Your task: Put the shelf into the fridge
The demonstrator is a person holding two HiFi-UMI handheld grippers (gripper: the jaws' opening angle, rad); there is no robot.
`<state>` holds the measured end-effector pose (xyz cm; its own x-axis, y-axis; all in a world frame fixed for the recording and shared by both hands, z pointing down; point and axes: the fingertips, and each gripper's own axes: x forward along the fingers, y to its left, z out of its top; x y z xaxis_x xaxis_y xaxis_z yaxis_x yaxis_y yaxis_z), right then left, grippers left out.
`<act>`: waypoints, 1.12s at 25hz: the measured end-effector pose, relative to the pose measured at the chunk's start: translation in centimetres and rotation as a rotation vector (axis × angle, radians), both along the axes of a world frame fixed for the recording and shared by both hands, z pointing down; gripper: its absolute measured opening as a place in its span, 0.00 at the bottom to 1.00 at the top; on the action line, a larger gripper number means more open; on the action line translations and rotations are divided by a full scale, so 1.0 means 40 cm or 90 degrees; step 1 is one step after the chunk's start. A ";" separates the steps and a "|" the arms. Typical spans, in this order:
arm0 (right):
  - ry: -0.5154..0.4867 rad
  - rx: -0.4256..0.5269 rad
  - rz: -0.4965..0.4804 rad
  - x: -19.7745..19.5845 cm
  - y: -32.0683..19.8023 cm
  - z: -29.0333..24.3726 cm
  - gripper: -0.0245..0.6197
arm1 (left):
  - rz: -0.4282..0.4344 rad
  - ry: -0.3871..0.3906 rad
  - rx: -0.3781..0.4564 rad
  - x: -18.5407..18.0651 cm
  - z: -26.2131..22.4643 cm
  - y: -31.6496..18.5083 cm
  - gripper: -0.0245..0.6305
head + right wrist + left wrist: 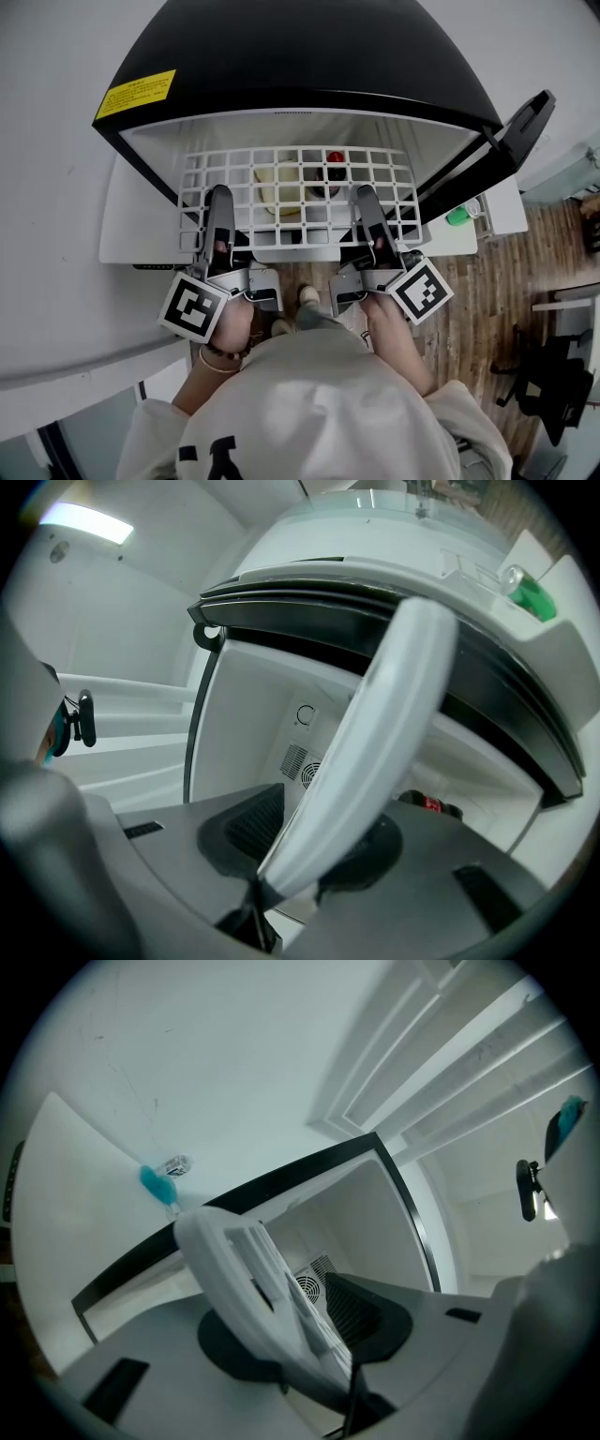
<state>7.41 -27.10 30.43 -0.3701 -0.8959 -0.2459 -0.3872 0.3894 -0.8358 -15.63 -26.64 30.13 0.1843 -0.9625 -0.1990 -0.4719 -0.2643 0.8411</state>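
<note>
The white grid shelf (300,178) lies level in the mouth of the small black fridge (309,56), its front edge sticking out toward me. My left gripper (219,195) is shut on the shelf's front left part, and my right gripper (364,193) is shut on its front right part. In the left gripper view the shelf (244,1279) runs edge-on between the jaws of the left gripper (300,1321). The right gripper view shows the shelf's rim (375,742) between the jaws of the right gripper (314,841). Behind both lies the white fridge interior.
The fridge door (511,141) stands open at the right with a green bottle (457,215) in its rack. Under the shelf inside sit a red-capped bottle (335,159) and a cream-coloured thing (281,183). A black chair (553,375) stands on the wood floor at the right.
</note>
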 end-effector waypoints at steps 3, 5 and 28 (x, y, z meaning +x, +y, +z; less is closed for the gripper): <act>0.001 -0.008 -0.004 0.001 -0.002 -0.002 0.21 | -0.005 -0.003 -0.008 0.001 0.000 -0.001 0.24; 0.001 -0.011 -0.006 0.000 -0.009 -0.003 0.22 | -0.005 -0.004 -0.009 0.001 -0.001 -0.006 0.24; -0.012 -0.009 -0.014 0.000 -0.073 -0.008 0.24 | -0.007 -0.004 -0.008 0.002 -0.004 -0.070 0.25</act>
